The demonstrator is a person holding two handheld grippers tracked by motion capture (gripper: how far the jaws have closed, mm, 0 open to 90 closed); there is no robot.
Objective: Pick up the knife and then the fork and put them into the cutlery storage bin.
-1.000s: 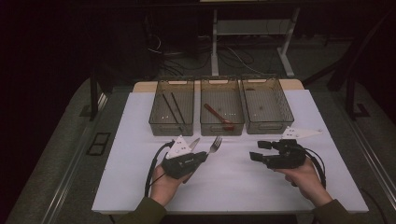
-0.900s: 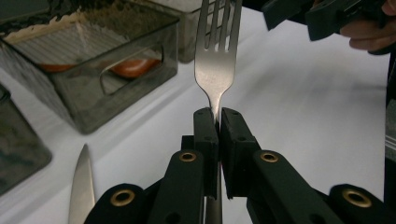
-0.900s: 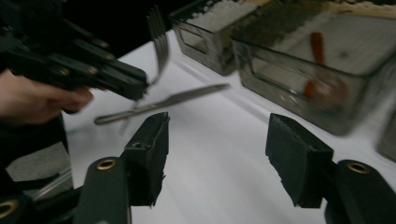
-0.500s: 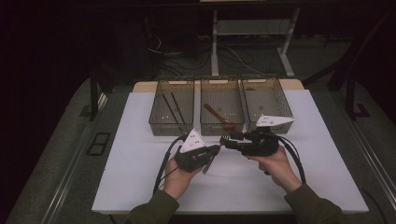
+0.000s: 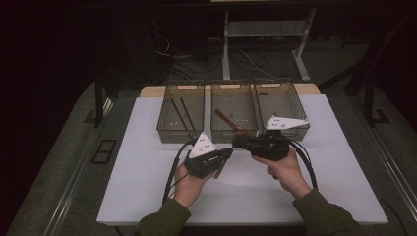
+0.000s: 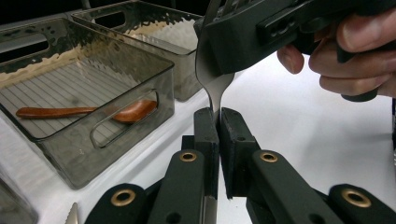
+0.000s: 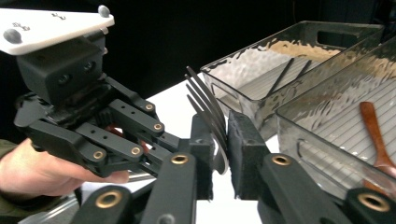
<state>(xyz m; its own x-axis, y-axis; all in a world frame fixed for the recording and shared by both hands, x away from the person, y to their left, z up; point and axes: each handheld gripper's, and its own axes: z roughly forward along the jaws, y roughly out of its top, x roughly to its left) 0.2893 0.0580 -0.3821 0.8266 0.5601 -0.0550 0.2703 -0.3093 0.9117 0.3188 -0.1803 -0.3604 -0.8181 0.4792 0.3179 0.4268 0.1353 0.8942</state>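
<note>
I have the left hand-held gripper (image 5: 223, 158) clamped on the neck of a shiny steel fork (image 6: 211, 74); in the left gripper view its two black jaws sit nearly flush with the thin metal stem pinched between them. The fork is off the white surface (image 5: 147, 162), held in the air in front of the middle bin, bridging the two tools.

The right hand-held gripper (image 5: 237, 142) meets it from the other side. Its jaws have just been closing, and in the right gripper view the fork's head and tines (image 7: 205, 105) stand between the pads: the left pad lies against the metal, while a narrow gap shows at the right pad, so I cannot tell whether the grip is firm.

Behind the two tools, three smoky transparent plastic bins stand side by side at the far edge of the surface. The left bin (image 5: 167, 129) holds two dark chopsticks (image 5: 181, 114), the middle bin (image 5: 216, 132) holds a reddish-brown wooden spoon (image 5: 227, 119), and the right bin (image 5: 295, 98) stands just behind the grey plate of my right tool.
</note>
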